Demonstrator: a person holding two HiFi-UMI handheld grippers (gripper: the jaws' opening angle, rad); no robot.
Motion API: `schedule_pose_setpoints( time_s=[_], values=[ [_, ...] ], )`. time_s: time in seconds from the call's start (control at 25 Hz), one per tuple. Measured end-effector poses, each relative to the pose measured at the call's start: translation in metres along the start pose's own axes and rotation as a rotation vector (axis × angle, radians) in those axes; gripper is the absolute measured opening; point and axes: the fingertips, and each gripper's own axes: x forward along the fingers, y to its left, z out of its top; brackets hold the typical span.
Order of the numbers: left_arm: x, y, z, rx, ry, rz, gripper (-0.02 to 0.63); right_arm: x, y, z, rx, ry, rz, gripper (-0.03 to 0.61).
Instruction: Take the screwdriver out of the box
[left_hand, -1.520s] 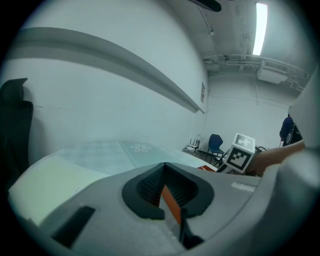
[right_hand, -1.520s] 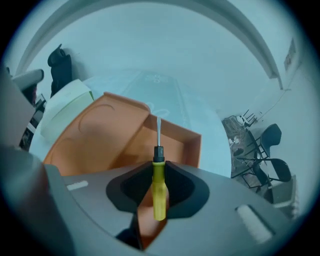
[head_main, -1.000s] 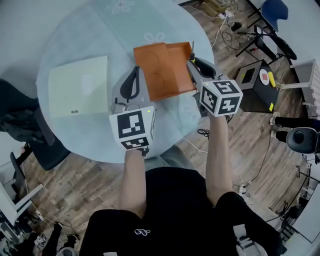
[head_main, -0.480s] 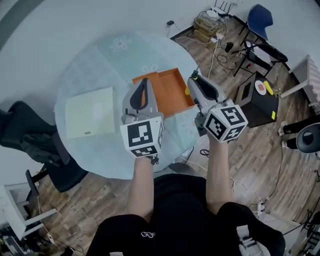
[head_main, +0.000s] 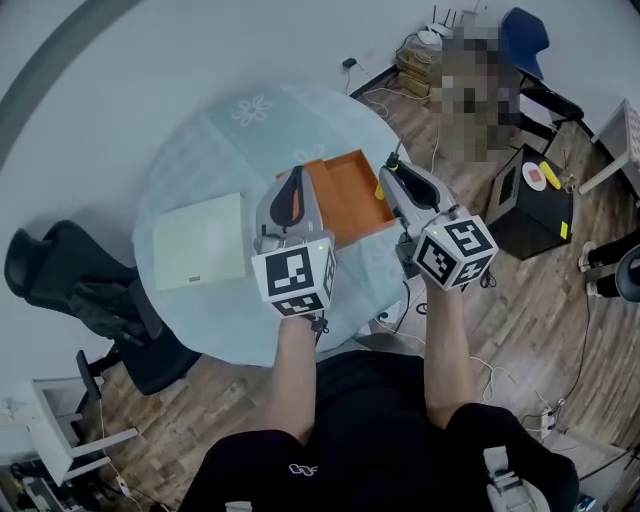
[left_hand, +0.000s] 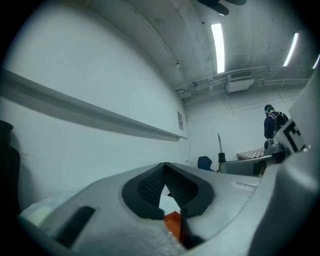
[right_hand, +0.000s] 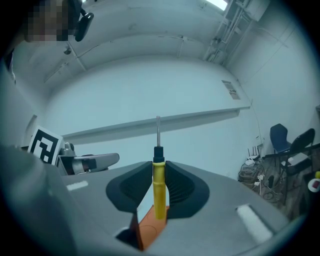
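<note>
A: Now that both grippers have come up off the round table, where's the screwdriver?

B: It's clamped in the right gripper, with the pads squeezing the yellow handle and the metal shaft sticking out past the tips. A second ago it was right at the rim of the orange box; now it's held well above it.

A: And the left gripper?

B: Its jaw tips are pressed together on nothing. The box only shows through the gap beneath them.

A: So the job's finished?

B: I'd judge so. The screwdriver is out, and the box lies open on the table. All that's left is setting the tool down somewhere, if that's wanted.
</note>
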Motion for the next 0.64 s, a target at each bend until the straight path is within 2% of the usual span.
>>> schedule_pose_setpoints(
  time_s=[0.28, 0.64],
  values=[
    [0.007, -0.020, -0.004, 0.013, 0.015, -0.046, 0.002, -0.007, -0.011, 0.000, 0.022, -0.008, -0.003, 0.092],
    [0.014, -0.021, -0.028, -0.005, 0.054, -0.050, 0.003, -0.007, -0.023, -0.014, 0.039, 0.008, -0.023, 0.092]
  ],
)
